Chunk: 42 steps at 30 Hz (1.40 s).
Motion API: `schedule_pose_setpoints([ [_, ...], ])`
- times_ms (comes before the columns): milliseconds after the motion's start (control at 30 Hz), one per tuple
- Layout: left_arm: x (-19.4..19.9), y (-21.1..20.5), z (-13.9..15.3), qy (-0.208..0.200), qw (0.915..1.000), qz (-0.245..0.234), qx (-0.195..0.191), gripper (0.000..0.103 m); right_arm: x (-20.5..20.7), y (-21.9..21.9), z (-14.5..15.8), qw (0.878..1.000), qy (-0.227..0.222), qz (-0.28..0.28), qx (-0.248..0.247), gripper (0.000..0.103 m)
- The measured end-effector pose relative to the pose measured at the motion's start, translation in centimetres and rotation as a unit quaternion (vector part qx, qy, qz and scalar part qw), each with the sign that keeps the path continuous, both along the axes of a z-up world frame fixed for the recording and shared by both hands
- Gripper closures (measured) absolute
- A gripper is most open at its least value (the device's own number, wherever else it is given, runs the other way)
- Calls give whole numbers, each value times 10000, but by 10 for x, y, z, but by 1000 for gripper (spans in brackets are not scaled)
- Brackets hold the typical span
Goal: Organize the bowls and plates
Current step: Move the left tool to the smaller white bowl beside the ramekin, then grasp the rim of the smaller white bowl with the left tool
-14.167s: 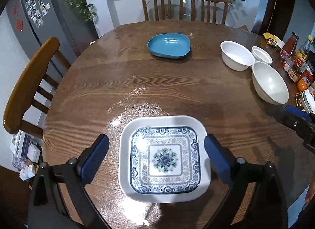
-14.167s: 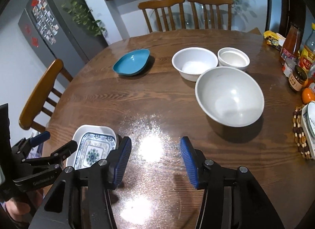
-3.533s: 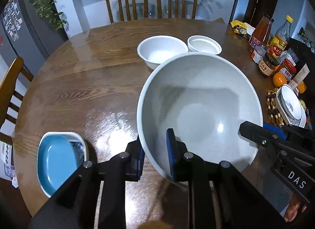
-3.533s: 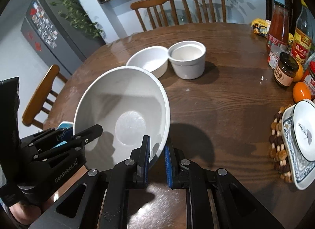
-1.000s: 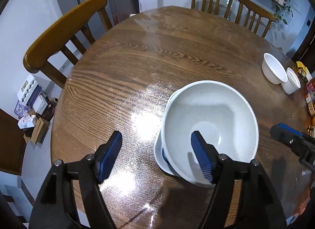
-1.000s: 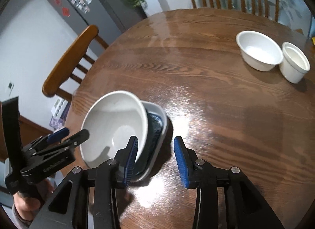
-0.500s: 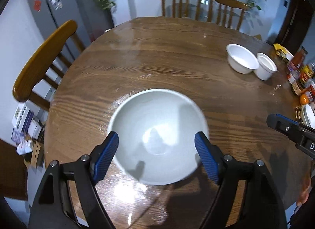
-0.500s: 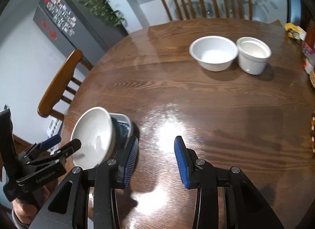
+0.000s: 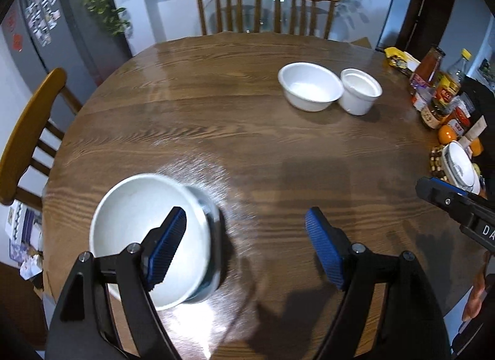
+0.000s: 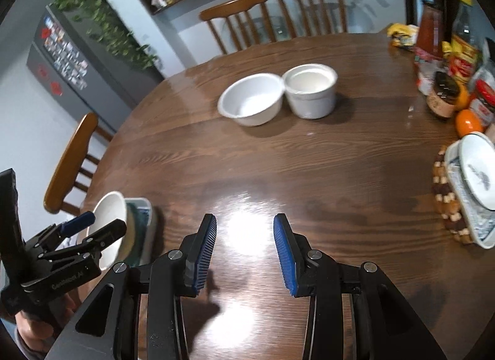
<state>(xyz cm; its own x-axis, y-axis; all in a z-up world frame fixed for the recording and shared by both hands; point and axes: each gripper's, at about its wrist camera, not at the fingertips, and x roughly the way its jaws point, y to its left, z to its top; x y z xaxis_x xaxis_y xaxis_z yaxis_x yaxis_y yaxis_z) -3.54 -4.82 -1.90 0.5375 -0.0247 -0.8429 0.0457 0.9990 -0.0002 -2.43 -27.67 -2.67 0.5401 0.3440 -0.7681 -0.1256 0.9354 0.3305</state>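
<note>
We see a round wooden table [image 9: 247, 118], chairs [image 9: 266, 7] far side, fridge [image 10: 71, 59] left; both grippers [image 9: 246, 247] [image 10: 245, 254] open, empty.

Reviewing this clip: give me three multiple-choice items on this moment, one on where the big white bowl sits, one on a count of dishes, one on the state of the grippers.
1. Where is the large white bowl?
A. Stacked on the plates near the table edge
B. Beside the sauce bottles
C. On a chair seat

2. How many white dishes stand together in the middle of the table?
A. One
B. Two
C. Four

3. What do the left gripper and right gripper hold?
A. Each holds a bowl
B. Only the right one holds a plate
C. Nothing; both are open

Answers:
1 A: the bowl rests on the stacked plates.
2 B: the medium white bowl and the small white cup-shaped bowl sit side by side.
3 C: only bare tabletop shows between each gripper's pads.
</note>
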Motion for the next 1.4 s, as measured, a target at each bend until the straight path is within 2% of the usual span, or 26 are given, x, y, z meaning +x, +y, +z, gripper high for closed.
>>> schedule_pose_setpoints([
  [233,36,-37,14,-203,9997,-69,-119,24,17,-29,20,9994,-229,-144,-229,64],
  [467,104,-54,4,-98,9982,481,-349,24,44,-45,48,9969,-661,-115,-417,64],
  [633,157,-56,-19,195,9940,932,-530,24,58,-50,40,9978,-572,-43,-331,64],
  [800,202,-59,-46,460,9913,1170,-388,26,71,-55,18,9995,-283,-52,-145,64],
  [867,214,-57,-57,560,9894,1292,-356,31,75,-57,11,9997,-209,-50,-75,64],
  [933,223,-55,-66,700,9881,1308,-413,47,76,-58,6,9998,-167,-49,-68,64],
  [1067,230,-54,-76,878,9875,1208,-512,66,85,-58,-4,9999,-43,-73,-71,64],
  [1133,227,-57,-74,879,9886,1107,-521,82,90,-57,-8,10000,8,-55,-66,64],
  [1233,220,-63,-71,823,9929,810,-289,91,95,-53,-15,10000,95,-2,-14,64],
  [1400,192,-71,-73,903,9955,282,-50,91,102,-47,-25,9997,227,68,93,64],
])
